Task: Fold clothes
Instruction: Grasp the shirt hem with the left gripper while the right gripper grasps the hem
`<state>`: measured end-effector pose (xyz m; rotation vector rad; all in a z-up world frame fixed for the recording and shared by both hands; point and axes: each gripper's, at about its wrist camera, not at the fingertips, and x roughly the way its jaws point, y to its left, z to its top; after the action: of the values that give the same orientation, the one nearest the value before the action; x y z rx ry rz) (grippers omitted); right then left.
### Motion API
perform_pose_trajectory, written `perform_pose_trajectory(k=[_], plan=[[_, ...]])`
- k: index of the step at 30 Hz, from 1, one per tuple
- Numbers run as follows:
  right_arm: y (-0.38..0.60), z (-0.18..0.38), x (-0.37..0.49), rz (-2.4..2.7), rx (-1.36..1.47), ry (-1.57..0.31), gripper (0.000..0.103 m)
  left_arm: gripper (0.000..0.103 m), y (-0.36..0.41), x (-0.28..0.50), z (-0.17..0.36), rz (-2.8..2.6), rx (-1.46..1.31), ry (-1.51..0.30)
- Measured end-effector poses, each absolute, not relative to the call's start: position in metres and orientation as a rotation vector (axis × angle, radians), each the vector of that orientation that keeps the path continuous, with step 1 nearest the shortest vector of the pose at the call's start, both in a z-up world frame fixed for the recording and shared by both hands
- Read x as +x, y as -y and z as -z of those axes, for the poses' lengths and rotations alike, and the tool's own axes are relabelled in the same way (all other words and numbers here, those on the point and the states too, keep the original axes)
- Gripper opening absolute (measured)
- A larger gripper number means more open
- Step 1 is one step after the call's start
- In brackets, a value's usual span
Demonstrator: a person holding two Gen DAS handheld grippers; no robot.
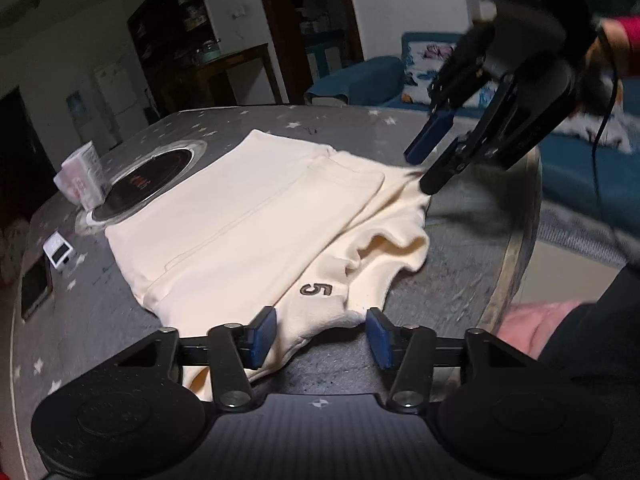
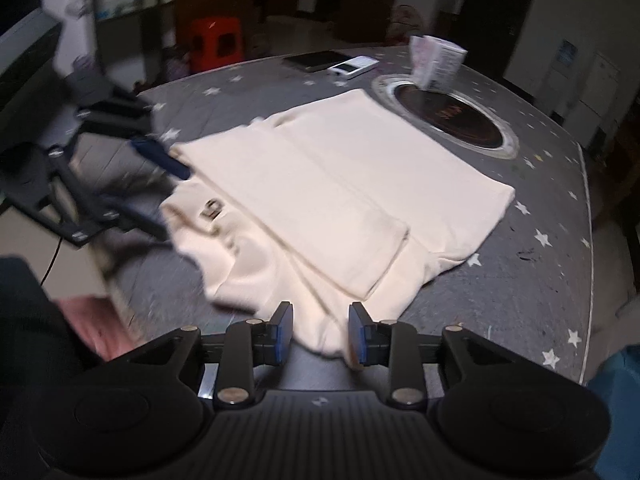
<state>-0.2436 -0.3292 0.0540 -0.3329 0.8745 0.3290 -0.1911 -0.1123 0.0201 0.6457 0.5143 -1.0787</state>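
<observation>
While a grey star-printed table [image 1: 132, 312] carried everything | a cream garment [image 1: 240, 216] marked "5" was spread partly folded beside the inset black hob [image 2: 452, 120] | left gripper [image 1: 320, 336] was held wide open over its near hem | right gripper [image 2: 320, 332] was parted astride a cloth corner, nothing clamped.

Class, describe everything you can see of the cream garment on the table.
The cream garment looks like soft knit cotton, partly folded into flat layered panels with visible seams. A dark number 5 is stitched near its rumpled near edge. It lies on the grey star-patterned table, one edge overlapping the round black inset. Both grippers' open jaws straddle its near corners.
</observation>
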Motion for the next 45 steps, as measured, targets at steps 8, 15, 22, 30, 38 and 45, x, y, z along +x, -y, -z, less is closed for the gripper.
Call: perform_pose_trajectory(k=[8, 15, 22, 30, 38, 45], plan=[[0.310, -0.040, -0.262, -0.401, -0.429, -0.855, 0.042, 0.015, 0.112, -0.179, -0.024, 1.046, 0.576, -0.518], [0.295, -0.025, -0.259, -0.411, -0.466, -0.778, 0.044, 0.014, 0.116, -0.159, -0.039, 1.045, 0.479, -0.546], [0.296, -0.027, -0.246, -0.393, -0.382, -0.705, 0.012, 0.019, 0.115, -0.149, -0.042, 1.041, 0.420, -0.586], [0.327, -0.052, -0.222, -0.343, -0.176, -0.688, 0.006, 0.056, 0.098, -0.169, -0.036, 1.009, 0.491, -0.511], [0.332, -0.056, -0.207, -0.330, -0.147, -0.691, 0.006, 0.057, 0.110, -0.170, -0.023, 0.997, 0.602, -0.471], [0.328, -0.051, -0.213, -0.343, -0.170, -0.706, 0.007, 0.016, 0.120, -0.155, -0.018, 0.989, 0.582, -0.490]])
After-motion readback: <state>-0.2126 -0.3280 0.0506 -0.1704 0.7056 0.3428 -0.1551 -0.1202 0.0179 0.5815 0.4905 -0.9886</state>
